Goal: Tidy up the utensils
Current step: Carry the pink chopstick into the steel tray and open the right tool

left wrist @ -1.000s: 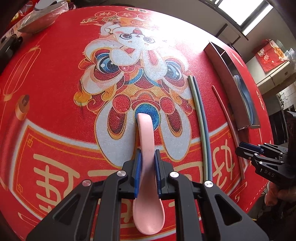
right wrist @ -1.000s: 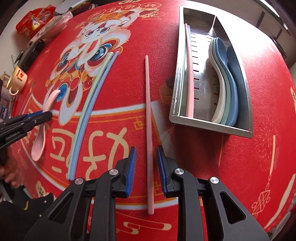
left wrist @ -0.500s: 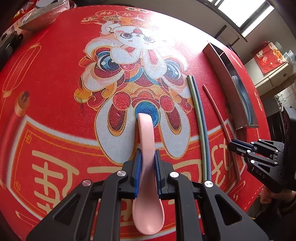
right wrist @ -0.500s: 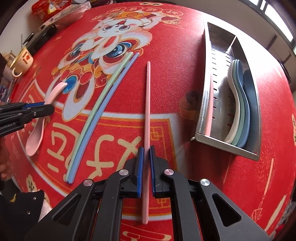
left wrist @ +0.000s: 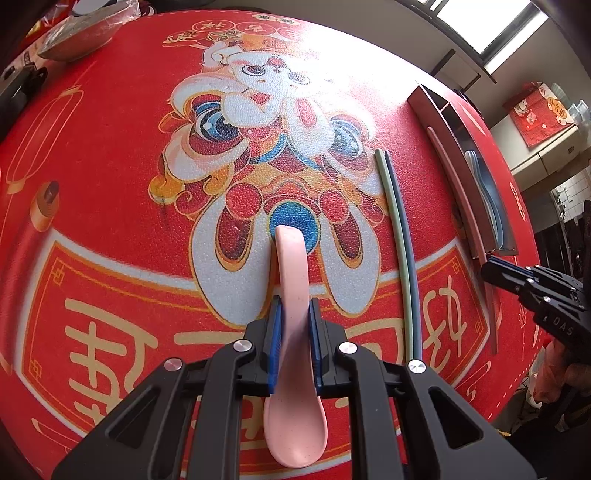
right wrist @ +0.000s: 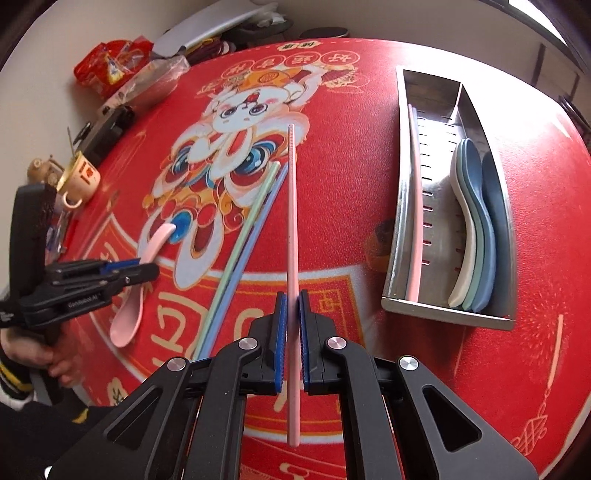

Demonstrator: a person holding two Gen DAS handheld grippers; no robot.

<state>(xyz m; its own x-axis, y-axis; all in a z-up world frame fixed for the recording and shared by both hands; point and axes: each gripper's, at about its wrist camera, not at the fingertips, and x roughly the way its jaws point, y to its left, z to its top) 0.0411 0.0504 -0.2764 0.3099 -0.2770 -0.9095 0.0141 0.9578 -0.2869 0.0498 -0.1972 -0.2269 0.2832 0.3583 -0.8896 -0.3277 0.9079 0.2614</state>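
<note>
My left gripper [left wrist: 295, 310] is shut on the handle of a pink spoon [left wrist: 291, 258], whose bowl points back toward the camera. My right gripper [right wrist: 291, 299] is shut on a pink chopstick [right wrist: 291, 206], which is raised off the red mat and points away from me. A green chopstick [right wrist: 251, 221] and a blue chopstick [right wrist: 258, 236] lie side by side on the mat between the two grippers. At the right stands the metal utensil tray [right wrist: 443, 310]. Its left compartment holds another pink chopstick [right wrist: 413, 206] and its right compartment holds stacked spoons [right wrist: 476, 221].
A red printed mat [right wrist: 369, 147] covers the round table. At its far left edge are a mug [right wrist: 81, 177], a black case [right wrist: 107, 129], a red snack bag [right wrist: 110, 62] and a wrapped dish [left wrist: 77, 33]. A person's hand [right wrist: 33, 354] holds the left gripper.
The right gripper's jaws closed on the pink chopstick and raised it off the mat, tilting upward. The left gripper stayed still, shut on the pink spoon.
</note>
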